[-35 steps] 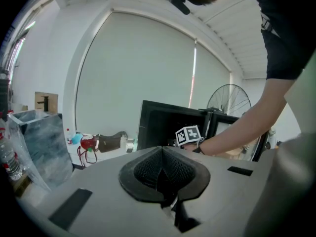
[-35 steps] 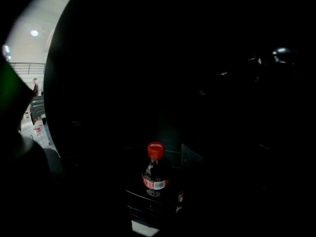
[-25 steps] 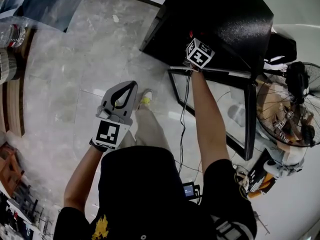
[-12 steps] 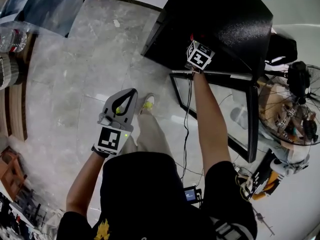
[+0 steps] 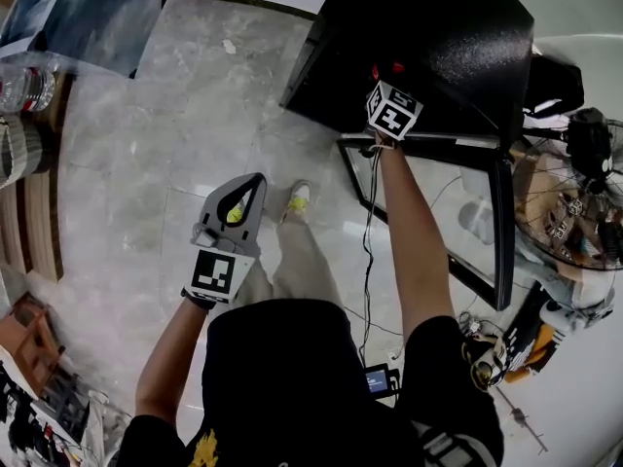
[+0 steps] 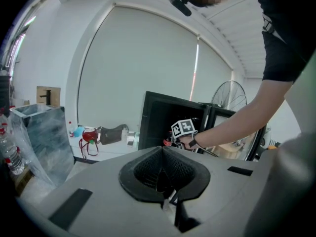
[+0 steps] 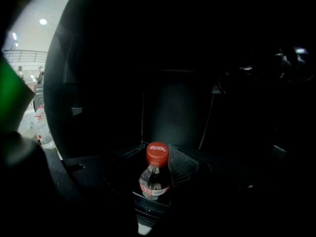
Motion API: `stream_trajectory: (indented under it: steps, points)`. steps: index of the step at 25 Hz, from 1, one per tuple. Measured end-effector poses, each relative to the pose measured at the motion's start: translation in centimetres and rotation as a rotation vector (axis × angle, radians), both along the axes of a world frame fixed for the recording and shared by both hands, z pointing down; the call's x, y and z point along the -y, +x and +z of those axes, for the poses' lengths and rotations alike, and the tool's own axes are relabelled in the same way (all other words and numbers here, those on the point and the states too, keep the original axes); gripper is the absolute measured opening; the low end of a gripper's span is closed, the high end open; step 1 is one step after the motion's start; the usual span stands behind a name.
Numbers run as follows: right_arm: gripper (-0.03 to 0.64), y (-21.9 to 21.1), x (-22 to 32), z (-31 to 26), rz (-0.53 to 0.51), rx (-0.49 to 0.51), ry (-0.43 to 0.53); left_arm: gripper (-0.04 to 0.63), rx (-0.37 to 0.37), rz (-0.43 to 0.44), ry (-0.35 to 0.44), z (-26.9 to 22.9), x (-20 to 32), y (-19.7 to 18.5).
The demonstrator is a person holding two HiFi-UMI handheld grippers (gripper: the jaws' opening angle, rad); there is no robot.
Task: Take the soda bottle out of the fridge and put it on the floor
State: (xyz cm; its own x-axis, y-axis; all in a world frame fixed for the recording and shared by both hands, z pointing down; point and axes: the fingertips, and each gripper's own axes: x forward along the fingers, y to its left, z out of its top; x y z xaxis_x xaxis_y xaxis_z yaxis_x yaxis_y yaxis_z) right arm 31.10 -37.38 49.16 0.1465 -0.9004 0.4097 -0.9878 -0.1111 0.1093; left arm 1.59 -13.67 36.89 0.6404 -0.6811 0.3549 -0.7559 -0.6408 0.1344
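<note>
A soda bottle (image 7: 154, 180) with a red cap (image 7: 157, 153) stands in the dark inside of the black fridge (image 5: 428, 37). My right gripper (image 7: 157, 177) reaches into the fridge. Its jaws have just been closing, and they are now shut on the bottle below the cap. In the head view only its marker cube (image 5: 392, 108) shows at the fridge's opening. My left gripper (image 5: 255, 181) hangs over the marble floor (image 5: 165, 134), shut, with nothing in it, apart from the fridge.
The fridge's glass door (image 5: 496, 232) stands open to the right of my right arm. Beyond the door is a fan (image 5: 584, 202). Water bottles (image 5: 24, 81) lie at the far left. A cable (image 5: 368, 251) hangs along the arm, and the person's shoe (image 5: 298, 198) is on the floor.
</note>
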Motion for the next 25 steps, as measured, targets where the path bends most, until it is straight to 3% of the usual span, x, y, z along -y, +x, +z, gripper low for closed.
stream_trajectory:
  steps: [6, 11, 18, 25]
  points:
    - [0.129, -2.3, -3.2, -1.4, -0.004, -0.003, -0.013, 0.018, -0.036, 0.011, 0.021, -1.5, 0.1, -2.0]
    - [0.129, -4.9, -7.8, -4.8, 0.025, 0.002, 0.001, 0.018, -0.057, 0.128, 0.056, -3.3, -0.6, -4.5]
    - [0.127, -9.9, -15.4, -10.6, 0.029, 0.018, 0.016, 0.018, -0.044, 0.207, 0.061, -4.3, -2.4, -8.9]
    - [0.127, -14.3, -22.4, -12.1, -0.088, 0.042, 0.0, 0.018, -0.035, 0.156, 0.033, -4.2, -5.4, -9.5]
